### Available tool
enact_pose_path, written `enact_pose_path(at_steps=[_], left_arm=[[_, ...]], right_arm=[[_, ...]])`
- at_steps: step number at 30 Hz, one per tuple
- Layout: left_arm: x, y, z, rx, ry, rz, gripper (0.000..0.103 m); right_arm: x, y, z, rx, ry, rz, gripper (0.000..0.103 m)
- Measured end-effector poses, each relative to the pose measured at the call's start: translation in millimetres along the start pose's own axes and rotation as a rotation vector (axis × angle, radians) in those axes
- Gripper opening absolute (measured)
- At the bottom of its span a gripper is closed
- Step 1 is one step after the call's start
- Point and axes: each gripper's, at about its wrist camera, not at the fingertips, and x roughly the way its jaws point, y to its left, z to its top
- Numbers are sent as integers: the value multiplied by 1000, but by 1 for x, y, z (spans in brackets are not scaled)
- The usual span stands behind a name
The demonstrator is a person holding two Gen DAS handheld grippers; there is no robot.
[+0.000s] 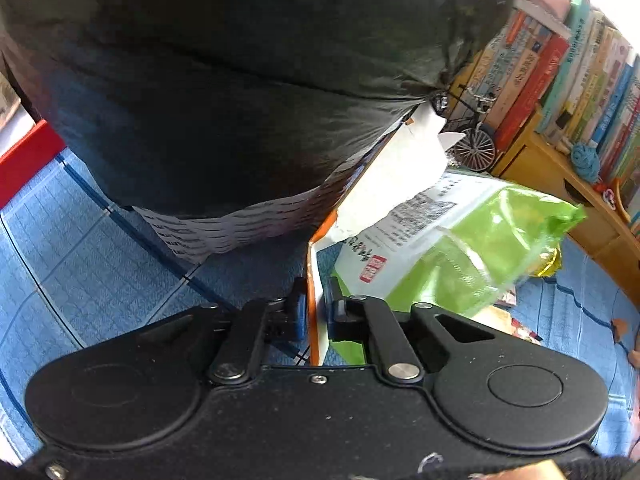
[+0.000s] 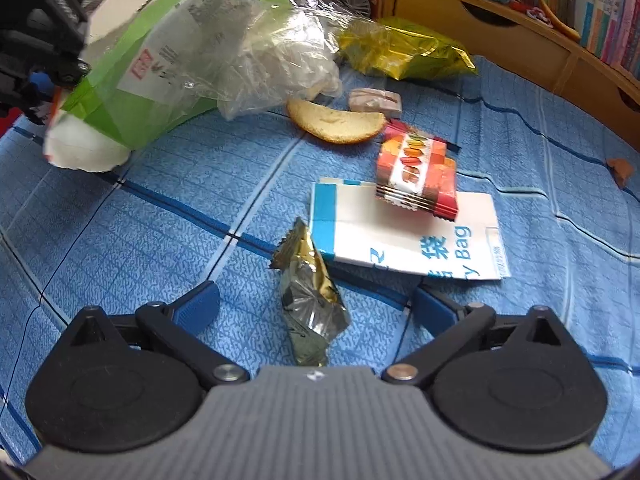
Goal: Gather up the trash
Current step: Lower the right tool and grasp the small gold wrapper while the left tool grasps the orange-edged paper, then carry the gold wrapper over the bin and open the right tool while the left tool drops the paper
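Observation:
My left gripper (image 1: pixel 318 308) is shut on the edge of a white wrapper with an orange border (image 1: pixel 384 184), which stands upright between its fingers. A green and white bag (image 1: pixel 472 248) leans against it on the right. A bin lined with a black trash bag (image 1: pixel 224 100) fills the view just beyond. My right gripper (image 2: pixel 316 304) is open and low over the blue cloth (image 2: pixel 140 220). A crumpled gold and black foil wrapper (image 2: pixel 310 300) lies between its fingers, untouched. The green bag (image 2: pixel 160 68) hangs raised at the upper left of the right wrist view.
On the cloth lie a bread slice (image 2: pixel 336 124), a red snack packet (image 2: pixel 416 176) on a white and blue paper bag (image 2: pixel 404 240), clear plastic film (image 2: pixel 288 56), a yellow foil bag (image 2: pixel 400 48) and a small pink packet (image 2: pixel 374 100). A wooden bookshelf (image 2: pixel 520 40) borders the far side.

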Motion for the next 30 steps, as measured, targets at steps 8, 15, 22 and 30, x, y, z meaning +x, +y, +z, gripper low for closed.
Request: enact_pose_path(at_steps=[8, 15, 22, 30], left_arm=[[-44, -1, -9, 97, -102, -8, 6], [-84, -4, -13, 161, -163, -34, 6], [-133, -3, -8, 166, -246, -81, 6], [-190, -3, 13, 154, -359, -135, 6]], right_arm=[[-27, -9, -1, 110, -45, -22, 43], [-50, -14, -7, 152, -104, -28, 22], [-73, -17, -2, 195, -168, 1, 19], [-111, -14, 21, 212, -288, 47, 19]])
